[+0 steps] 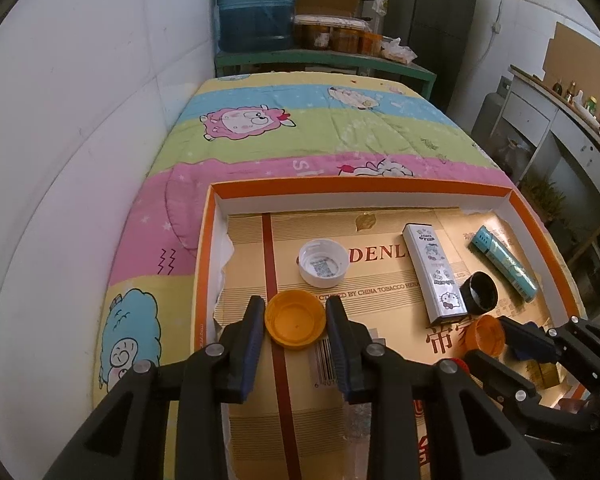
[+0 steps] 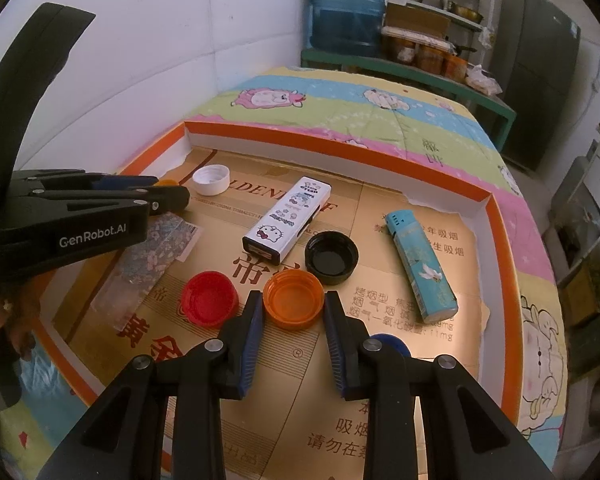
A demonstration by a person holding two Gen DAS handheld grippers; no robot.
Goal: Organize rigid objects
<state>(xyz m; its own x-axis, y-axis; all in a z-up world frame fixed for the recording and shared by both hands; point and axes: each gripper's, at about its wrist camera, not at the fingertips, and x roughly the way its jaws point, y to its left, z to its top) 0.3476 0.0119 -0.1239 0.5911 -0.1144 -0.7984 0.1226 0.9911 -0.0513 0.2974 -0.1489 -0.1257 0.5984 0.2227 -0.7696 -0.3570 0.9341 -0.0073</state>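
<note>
My left claw (image 1: pixel 295 322) straddles a yellow-orange cap (image 1: pixel 295 319) just in front of the white cap (image 1: pixel 323 263); my right claw (image 2: pixel 293 311) straddles an orange cap (image 2: pixel 293 305) further right. Both look slackened, pads barely off the rims. Light, stiff, slick plastic: I'd pinch across the rim.

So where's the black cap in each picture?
Left wrist view: the black cap is right of centre, beside the white box, near its lower end.
Right wrist view: the black cap is at centre, just right of the white box.
Shared landmark: the blue lighter, right of the cap in both.
</note>
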